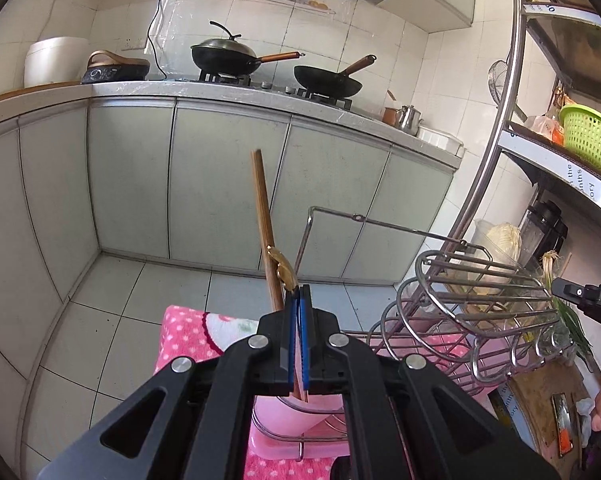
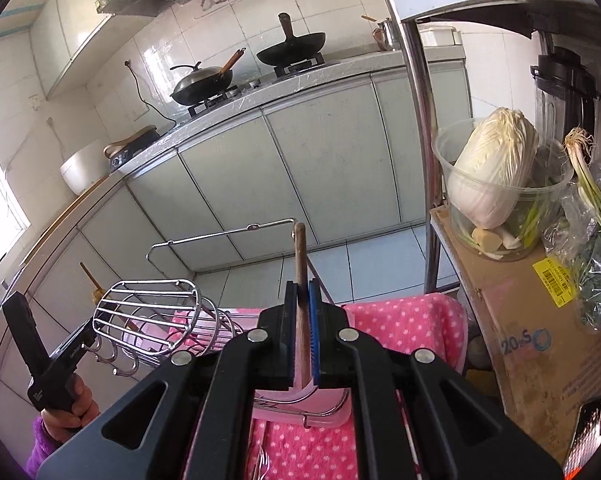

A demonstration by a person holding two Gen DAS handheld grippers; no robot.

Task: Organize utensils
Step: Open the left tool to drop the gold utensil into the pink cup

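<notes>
My left gripper (image 1: 300,294) is shut on a pair of brown wooden chopsticks (image 1: 265,224) with a gold clasp, holding them upright above the pink towel (image 1: 184,334). My right gripper (image 2: 302,292) is shut on a single wooden utensil handle (image 2: 300,256) that points up. A wire utensil basket (image 1: 484,292) on a metal dish rack stands right of the left gripper; in the right wrist view the basket (image 2: 148,312) is to the left. The left gripper and its chopsticks (image 2: 90,280) show behind the basket at the left of that view.
A pink tray (image 2: 300,408) sits under the rack on the dotted towel. A shelf with a tub of cabbage (image 2: 492,176), spring onions (image 2: 596,200) and a cardboard box (image 2: 520,312) stands at right. Kitchen cabinets (image 1: 228,184) with woks (image 1: 224,58) on the stove lie ahead.
</notes>
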